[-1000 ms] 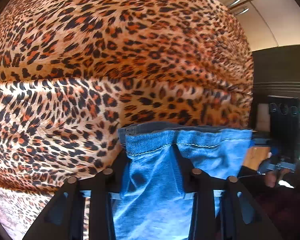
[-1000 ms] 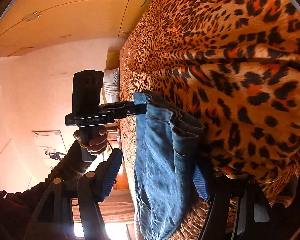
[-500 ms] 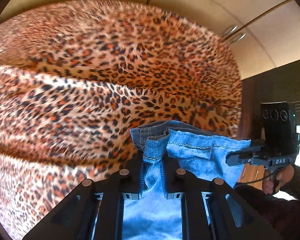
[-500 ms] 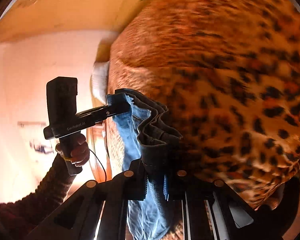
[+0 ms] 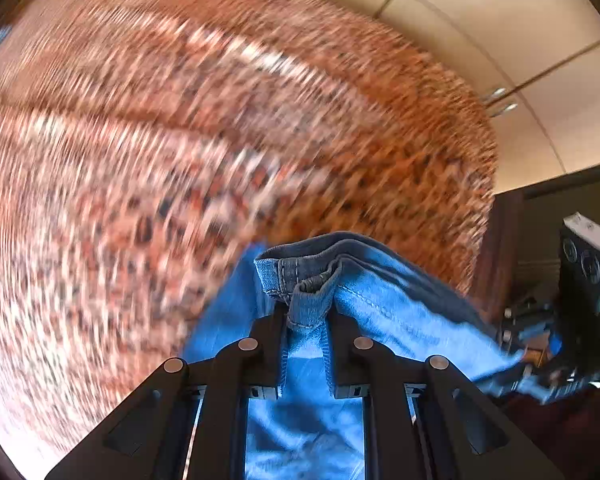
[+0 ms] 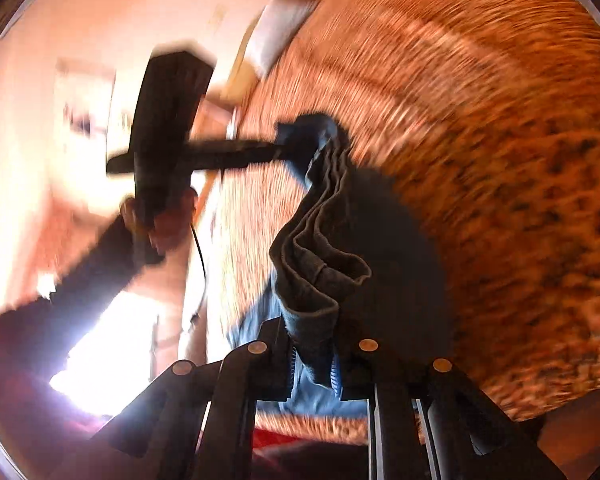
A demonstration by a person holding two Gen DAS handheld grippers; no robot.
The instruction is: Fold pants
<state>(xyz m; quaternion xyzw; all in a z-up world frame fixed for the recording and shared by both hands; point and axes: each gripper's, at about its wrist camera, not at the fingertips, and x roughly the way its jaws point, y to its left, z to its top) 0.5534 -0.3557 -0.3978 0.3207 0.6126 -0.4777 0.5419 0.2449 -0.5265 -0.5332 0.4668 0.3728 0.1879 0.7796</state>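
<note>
Under everything lay the bed with its leopard-print bedspread [image 5: 180, 128], smeared by motion blur in both wrist views. Above it you held the blue jeans [image 5: 384, 304] lifted clear, bunched edge uppermost and the rest hanging down between the two tools. How much cloth lay on the bed could not be told.

Your left hand-held gripper [image 5: 306, 332] was clenched on a gathered hem or seam of the denim, the cloth pinched between the fingers. Your right hand-held gripper [image 6: 312, 344] was likewise clamped on a thick wad of several layers, which stood up in folds before the camera. From the right wrist view, the left tool could be seen gripping the far corner.

Judging from this, you were mid-fold: both corners were secured and raised, some doubling looked done, but the jeans had yet to be laid flat and smoothed.
</note>
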